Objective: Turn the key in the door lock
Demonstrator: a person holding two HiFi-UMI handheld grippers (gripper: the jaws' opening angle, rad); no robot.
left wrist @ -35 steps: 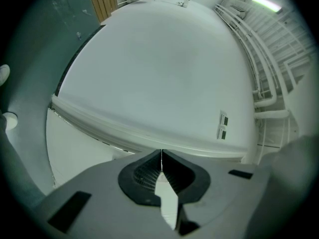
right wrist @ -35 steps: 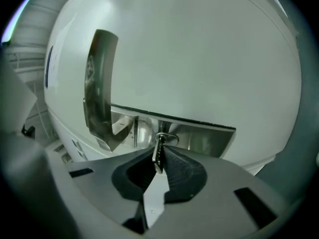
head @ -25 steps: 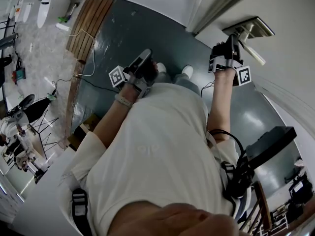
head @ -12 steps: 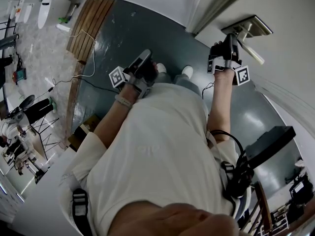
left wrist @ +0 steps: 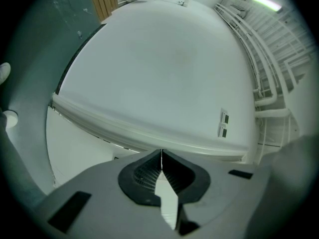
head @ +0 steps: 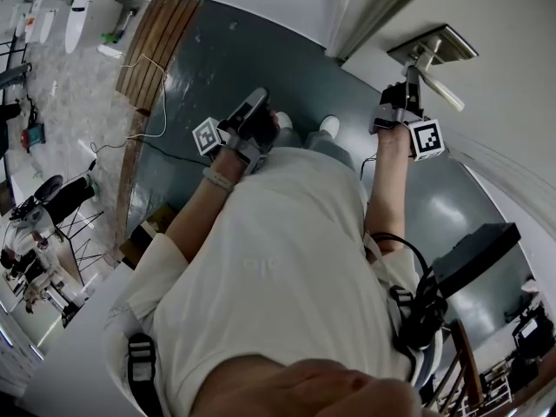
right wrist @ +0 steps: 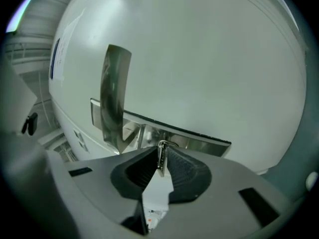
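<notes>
The white door (head: 504,68) carries a steel lock plate (head: 432,46) with a lever handle (head: 445,92). My right gripper (head: 407,87) reaches level up to the plate, just below the handle. In the right gripper view the plate (right wrist: 199,142) and the handle (right wrist: 113,98) fill the middle. A small silver key (right wrist: 161,157) stands on edge between the jaws of my right gripper (right wrist: 160,156), which is shut on it. My left gripper (head: 254,115) hangs over the floor away from the door. It is shut (left wrist: 161,156) and holds nothing.
The dark grey floor (head: 217,59) lies below, with wooden boards (head: 156,42) and a white cable (head: 148,129) at the left. The person's white shoes (head: 330,126) stand close to the door. A black box (head: 478,257) hangs at the right hip.
The right gripper has rolled about its own axis at the lock, so its marker cube now shows a different face. The left gripper has stayed where it was.
</notes>
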